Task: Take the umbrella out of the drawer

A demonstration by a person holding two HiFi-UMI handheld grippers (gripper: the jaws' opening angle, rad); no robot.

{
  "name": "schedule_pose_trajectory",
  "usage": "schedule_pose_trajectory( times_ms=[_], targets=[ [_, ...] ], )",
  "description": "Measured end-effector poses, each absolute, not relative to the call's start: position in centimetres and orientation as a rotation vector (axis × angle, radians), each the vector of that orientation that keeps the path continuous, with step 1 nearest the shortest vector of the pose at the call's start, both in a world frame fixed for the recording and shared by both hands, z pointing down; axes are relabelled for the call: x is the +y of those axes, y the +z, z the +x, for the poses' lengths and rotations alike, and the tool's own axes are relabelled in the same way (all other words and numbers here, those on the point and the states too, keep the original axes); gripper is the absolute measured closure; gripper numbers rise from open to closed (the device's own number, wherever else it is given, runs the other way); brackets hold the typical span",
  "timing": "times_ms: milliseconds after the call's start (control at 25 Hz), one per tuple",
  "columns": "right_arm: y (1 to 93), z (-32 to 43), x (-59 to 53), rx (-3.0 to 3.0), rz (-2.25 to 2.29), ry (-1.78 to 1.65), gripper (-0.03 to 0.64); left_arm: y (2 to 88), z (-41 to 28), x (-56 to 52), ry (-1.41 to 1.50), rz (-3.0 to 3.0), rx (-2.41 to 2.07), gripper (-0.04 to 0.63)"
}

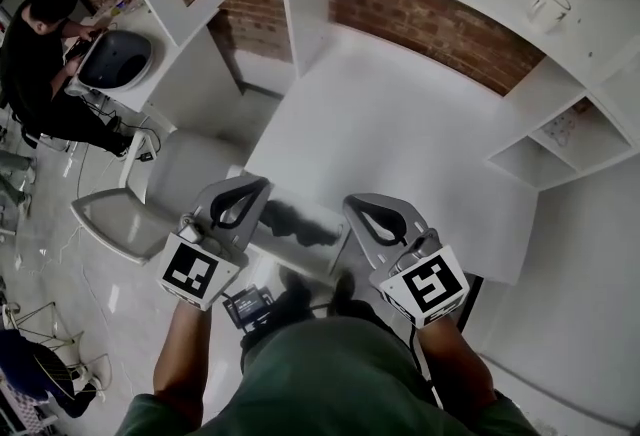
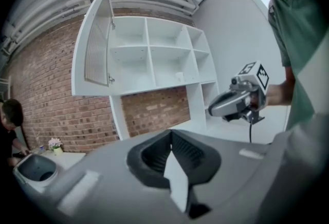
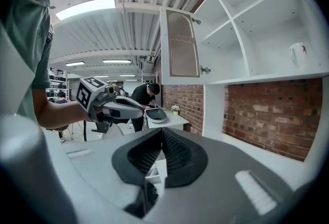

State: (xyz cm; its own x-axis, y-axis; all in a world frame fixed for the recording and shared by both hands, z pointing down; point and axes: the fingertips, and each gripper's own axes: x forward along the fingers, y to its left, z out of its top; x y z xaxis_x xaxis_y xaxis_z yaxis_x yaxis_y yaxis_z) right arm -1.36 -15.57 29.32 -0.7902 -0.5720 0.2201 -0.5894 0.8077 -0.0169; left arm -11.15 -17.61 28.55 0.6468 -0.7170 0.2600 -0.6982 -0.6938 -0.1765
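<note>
The left claw (image 2: 171, 141) and the right claw (image 3: 161, 135) are each closed tight and empty, side by side above the white desk (image 1: 400, 124).

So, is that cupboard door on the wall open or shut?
Open: the cupboard door stands swung out from the white shelves, its compartments exposed.

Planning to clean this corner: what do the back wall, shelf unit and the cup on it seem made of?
Back wall: bare red-brown brick, matte, mortar joints visible.
Shelf unit: likely painted or laminated board; smooth, flat white panels, square edges.
Cup: probably glazed white ceramic, smooth and pale; too small to rule out plastic.
</note>
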Motion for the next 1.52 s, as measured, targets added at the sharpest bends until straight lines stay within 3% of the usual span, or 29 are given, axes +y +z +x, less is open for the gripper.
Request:
schedule_pose_trajectory(
  times_ms=[840,1520],
  targets=[
    [40.1,-6.9,-18.0,-2.634,0.884,0.308,0.595,38.9,-15.5,-21.1,-0.731,-2.901,0.953,0.591],
    [57.2,-10.7,-17.7,-2.441,0.698,0.462,0.549,55.1,-16.7,-21.5,-1.126,-2.955,0.638,0.552]
  ],
)
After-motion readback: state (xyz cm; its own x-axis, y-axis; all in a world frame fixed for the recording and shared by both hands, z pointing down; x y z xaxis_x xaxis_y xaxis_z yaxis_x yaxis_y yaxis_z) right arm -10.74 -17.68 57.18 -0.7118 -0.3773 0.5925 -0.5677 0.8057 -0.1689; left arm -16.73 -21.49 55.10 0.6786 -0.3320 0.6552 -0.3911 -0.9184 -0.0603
